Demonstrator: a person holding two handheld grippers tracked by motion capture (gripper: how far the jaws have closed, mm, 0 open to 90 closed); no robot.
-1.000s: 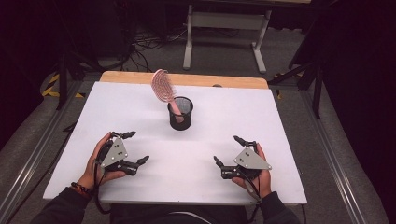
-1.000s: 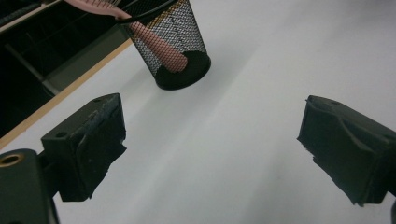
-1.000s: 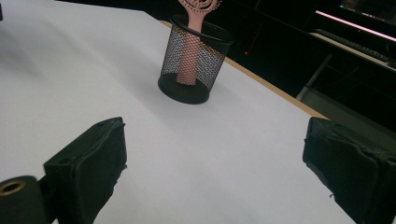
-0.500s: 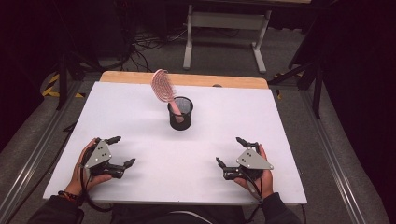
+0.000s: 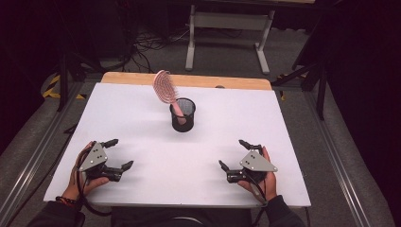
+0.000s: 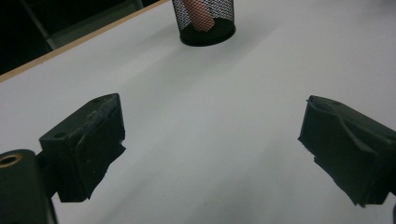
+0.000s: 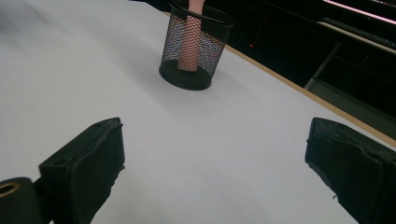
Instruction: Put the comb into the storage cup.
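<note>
A pink hairbrush [image 5: 164, 88] stands handle-down in a black mesh cup [image 5: 182, 115] at the middle of the white table [image 5: 236, 118], bristle head leaning to the left above the rim. The left gripper view has the cup [image 6: 203, 21] at its top edge. In the right gripper view the cup [image 7: 194, 46] shows the pink handle [image 7: 190, 44] through the mesh. My left gripper [image 5: 119, 153] rests near the front left of the table, open and holding nothing. My right gripper [image 5: 233, 154] sits near the front right, open too, nothing between its jaws.
A wooden strip [image 5: 189, 80] runs along the table's far edge. Beyond it stands a grey metal frame [image 5: 227, 33] on the floor with cables. Metal rails [image 5: 340, 161] flank both sides of the table.
My left gripper has drawn back toward the front left corner of the table. My right gripper has hardly shifted. Brush and cup stay put.
</note>
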